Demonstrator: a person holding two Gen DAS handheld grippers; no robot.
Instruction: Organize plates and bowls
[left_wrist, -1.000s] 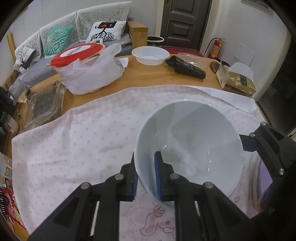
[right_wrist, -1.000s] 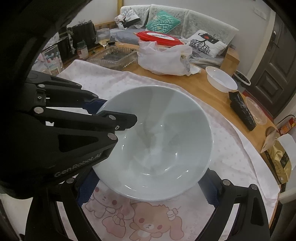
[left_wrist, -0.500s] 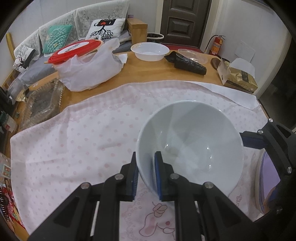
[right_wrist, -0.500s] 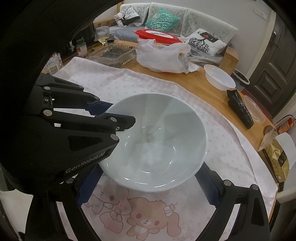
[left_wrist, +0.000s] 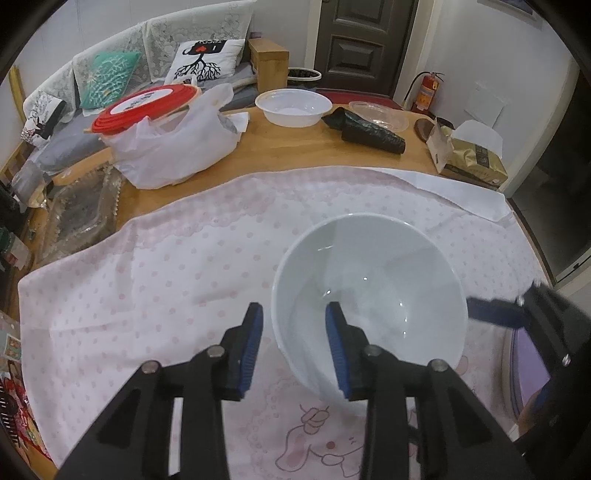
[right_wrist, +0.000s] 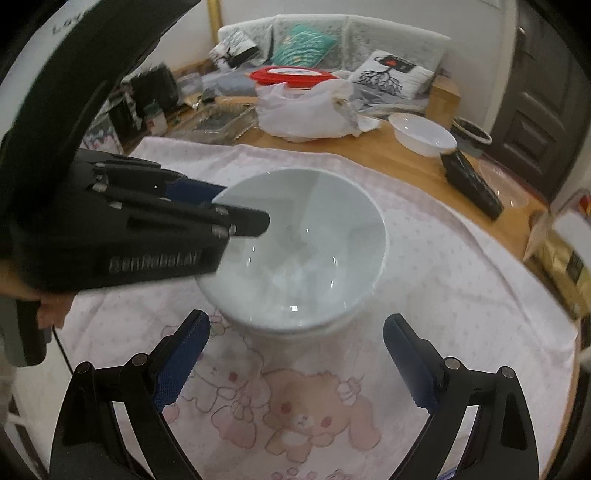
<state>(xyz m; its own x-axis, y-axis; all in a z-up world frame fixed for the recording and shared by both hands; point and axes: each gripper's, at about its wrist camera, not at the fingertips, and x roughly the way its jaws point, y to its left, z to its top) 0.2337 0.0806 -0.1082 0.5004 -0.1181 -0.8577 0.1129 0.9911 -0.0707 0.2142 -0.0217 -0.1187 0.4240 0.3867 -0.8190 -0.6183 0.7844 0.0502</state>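
A white ceramic bowl (left_wrist: 384, 280) stands upright on the pink dotted cloth (left_wrist: 166, 266); in the right wrist view the bowl (right_wrist: 314, 243) seems to rest on another white rim beneath it. My left gripper (left_wrist: 293, 341) is open, its jaws either side of the bowl's near rim without pinching it. My right gripper (right_wrist: 295, 358) is open and empty, just short of the bowl. A purple plate (left_wrist: 524, 369) shows at the right edge, partly hidden by the right gripper.
On the bare wooden table (left_wrist: 295, 147) behind the cloth: a white plastic bowl (left_wrist: 293, 107), a clear dish (left_wrist: 378, 116), a black roll (left_wrist: 369, 131), a white bag under a red lid (left_wrist: 173, 147), a gold packet (left_wrist: 472, 162), and a glass tray (left_wrist: 77, 218) at left.
My left gripper was shut on the bowl's rim and has opened, letting it go. My right gripper has drawn back from around the bowl toward me.
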